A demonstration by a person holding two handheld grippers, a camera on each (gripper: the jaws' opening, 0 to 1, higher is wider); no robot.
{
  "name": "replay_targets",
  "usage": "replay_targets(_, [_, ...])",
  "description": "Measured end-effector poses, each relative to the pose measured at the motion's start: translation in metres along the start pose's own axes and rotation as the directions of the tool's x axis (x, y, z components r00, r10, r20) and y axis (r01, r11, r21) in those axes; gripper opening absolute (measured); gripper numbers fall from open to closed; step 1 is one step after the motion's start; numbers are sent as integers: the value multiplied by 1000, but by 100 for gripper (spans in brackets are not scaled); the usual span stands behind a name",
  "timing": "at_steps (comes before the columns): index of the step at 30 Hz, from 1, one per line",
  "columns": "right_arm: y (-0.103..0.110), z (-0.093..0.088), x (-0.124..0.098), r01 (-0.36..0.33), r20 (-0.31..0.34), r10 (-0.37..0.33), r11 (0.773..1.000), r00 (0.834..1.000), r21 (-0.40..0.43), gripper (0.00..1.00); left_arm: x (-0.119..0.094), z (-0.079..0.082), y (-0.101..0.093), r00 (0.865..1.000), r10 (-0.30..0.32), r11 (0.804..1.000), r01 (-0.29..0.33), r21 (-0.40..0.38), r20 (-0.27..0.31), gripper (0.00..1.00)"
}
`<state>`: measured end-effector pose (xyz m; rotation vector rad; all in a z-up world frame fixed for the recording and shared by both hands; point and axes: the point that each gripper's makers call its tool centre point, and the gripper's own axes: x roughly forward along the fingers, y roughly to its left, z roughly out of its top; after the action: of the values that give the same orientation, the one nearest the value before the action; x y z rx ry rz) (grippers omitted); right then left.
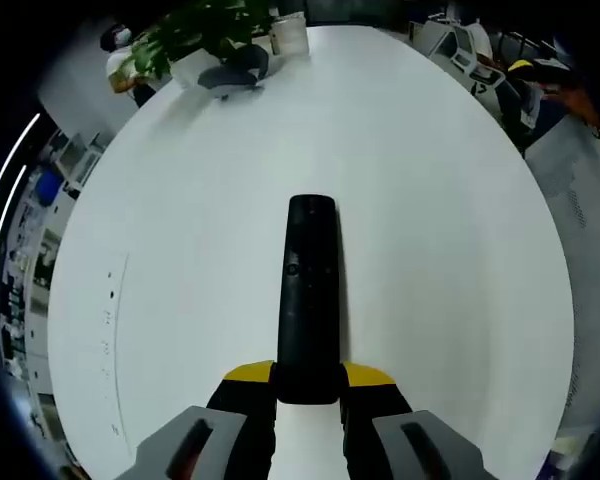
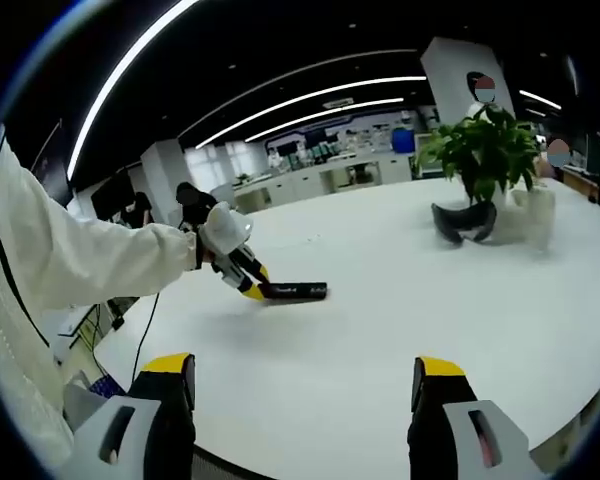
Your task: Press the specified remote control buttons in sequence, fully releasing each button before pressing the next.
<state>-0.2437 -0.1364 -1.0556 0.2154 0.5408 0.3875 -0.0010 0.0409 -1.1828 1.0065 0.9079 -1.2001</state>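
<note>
A long black remote control (image 1: 308, 290) lies lengthwise over the white table (image 1: 430, 220) in the left gripper view, its near end clamped between the yellow-tipped jaws of my left gripper (image 1: 308, 385). In the right gripper view the same remote (image 2: 298, 291) juts out from the left gripper (image 2: 252, 282), held in a person's white-sleeved hand. My right gripper (image 2: 305, 395) stands open near the table's front edge, its jaws wide apart with nothing between them, well short of the remote.
A potted green plant (image 2: 485, 150) and a dark curved headset-like object (image 2: 463, 222) sit at the far end of the table (image 2: 380, 330). A white container (image 1: 288, 35) stands beside them. Office desks and people lie beyond.
</note>
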Motion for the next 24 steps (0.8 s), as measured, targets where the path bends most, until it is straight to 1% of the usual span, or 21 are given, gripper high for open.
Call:
replay_targets(3, [-2, -5, 2, 7, -17, -6, 1000, 1000, 20, 89, 4, -2, 12, 1000, 0, 1000, 0, -12, -10, 21])
replay_targets(6, [-2, -5, 3, 9, -30, -9, 1000, 1000, 8, 89, 7, -5, 23, 1000, 7, 1000, -7, -2, -24, 21])
replay_targets(9, [-4, -5, 4, 15, -40, -15, 1000, 999, -11, 89, 10, -10, 35, 999, 11, 1000, -10, 10, -52, 21])
replay_targets(11, [-6, -5, 6, 15, -43, -15, 1000, 999, -14, 89, 10, -11, 40, 998, 16, 1000, -15, 18, -61, 22])
replay_targets(15, [-7, -6, 8, 11, -51, -11, 1000, 999, 4, 88, 13, -9, 44, 998, 4, 1000, -3, 12, -69, 22])
replay_targets(16, [-8, -7, 9, 12, -54, -12, 1000, 998, 1, 88, 11, -8, 45, 998, -8, 1000, 8, 1, -69, 22])
replay_targets(18, [-9, -9, 9, 15, -61, -15, 1000, 998, -1, 88, 12, -7, 49, 997, 10, 1000, -10, 10, -73, 22])
replay_targets(19, [-9, -10, 9, 15, -63, -14, 1000, 998, 4, 88, 12, -6, 49, 997, 7, 1000, -6, 10, -73, 22])
replay_targets(20, [-9, -10, 9, 15, -62, -14, 1000, 998, 9, 88, 12, -6, 47, 997, -10, 1000, 11, 13, -76, 22])
replay_targets(24, [-10, -11, 9, 18, -60, -16, 999, 998, 28, 88, 13, -6, 46, 996, -48, 999, 49, 11, -80, 22])
